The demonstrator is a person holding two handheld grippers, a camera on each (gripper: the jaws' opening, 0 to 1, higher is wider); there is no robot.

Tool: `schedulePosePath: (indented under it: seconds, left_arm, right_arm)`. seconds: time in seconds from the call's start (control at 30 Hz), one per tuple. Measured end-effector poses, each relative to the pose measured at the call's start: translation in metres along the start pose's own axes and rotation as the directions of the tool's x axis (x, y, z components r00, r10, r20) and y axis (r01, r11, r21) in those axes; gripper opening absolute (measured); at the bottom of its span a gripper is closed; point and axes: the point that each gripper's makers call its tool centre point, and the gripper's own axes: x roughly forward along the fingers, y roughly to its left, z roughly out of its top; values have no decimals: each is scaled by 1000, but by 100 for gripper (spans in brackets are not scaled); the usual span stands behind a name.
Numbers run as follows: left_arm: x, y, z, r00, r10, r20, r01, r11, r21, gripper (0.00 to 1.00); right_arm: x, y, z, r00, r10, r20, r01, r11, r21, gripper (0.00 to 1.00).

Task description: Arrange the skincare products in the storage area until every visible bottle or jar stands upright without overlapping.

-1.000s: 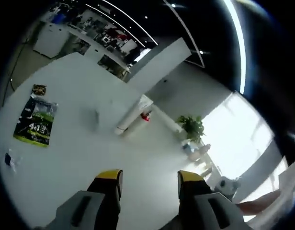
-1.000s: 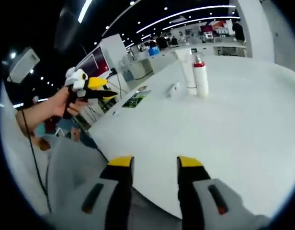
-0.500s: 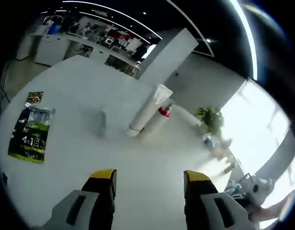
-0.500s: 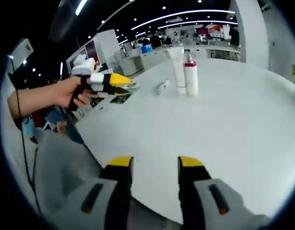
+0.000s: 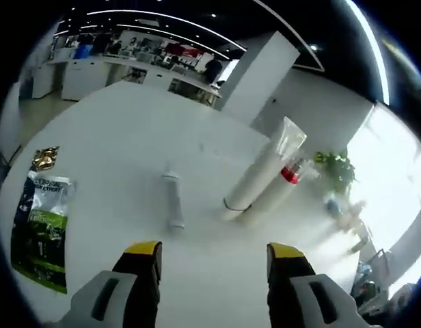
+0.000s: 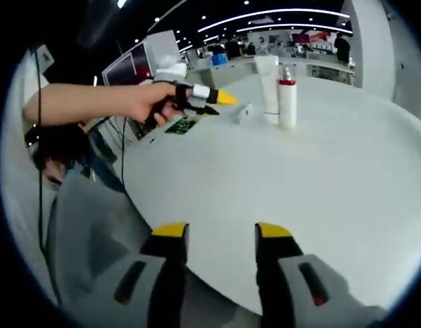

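Observation:
A tall white tube (image 5: pixel 260 176) stands on its cap on the white table (image 5: pixel 115 137), tilted in this view. Close behind it stands a white bottle with a red collar (image 5: pixel 284 179). A small white tube (image 5: pixel 173 199) lies flat on the table to their left. My left gripper (image 5: pixel 214 254) is open above the table, short of all three, with nothing between its jaws. In the right gripper view the tall tube (image 6: pixel 268 89), the bottle (image 6: pixel 287 101) and the lying tube (image 6: pixel 244 111) are far off. A hand holds my left gripper (image 6: pixel 223 100) near them. My right gripper (image 6: pixel 222 234) is open at the table's near edge.
A green printed packet (image 5: pixel 38 229) and a small dark snack packet (image 5: pixel 44 158) lie at the table's left side. The green packet (image 6: pixel 185 126) lies beneath the left gripper in the right gripper view. A potted plant (image 5: pixel 337 171) stands beyond the table. Counters and shelves line the background.
The left gripper has been carried forward over the table, closer to the tubes and bottle, which now look nearer. The right gripper has stayed near the table's edge. Both remain open.

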Motion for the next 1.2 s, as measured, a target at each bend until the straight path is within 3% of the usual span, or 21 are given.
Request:
schedulePosePath:
  seconds: [0.1,0.37,0.73,0.83,0.93,1.03,1.07,1.2]
  left_arm:
    - [13,14,8,999,44,24,-43,999,-30,63]
    - [41,22,21,994,88,65,-88,996,-11,59]
    - [70,28,14,990,132,56,-136,988,78,48]
    - [80,34,22,983,159,86,-172,970,172,42]
    - [82,31,19,985,155,73,-165,971,171,32]
    - [76,41,14,976,207,62,-216,926,310,24]
    - [78,36,13,981,181,64,-192,929,318,23]
    - [74,38,12,983,176,59,-185,952,244,23]
  right_arm:
    - [1,-4,-3,1000,-3,-14,4,1000,22,40]
    - [3,-6,-9,999,-2,-42,4,999,51,40]
    - [2,-5,-15,998,-7,-69,10,999,41,40]
    - [1,-6,-16,997,-9,-70,13,999,47,40]
    - [2,-7,-16,997,-12,-70,16,998,59,40]
    - [3,-7,-16,997,-10,-74,15,998,64,40]
    - [4,-7,-16,997,-9,-75,13,998,63,40]
    - [5,-6,-17,997,-2,-78,6,998,58,40]
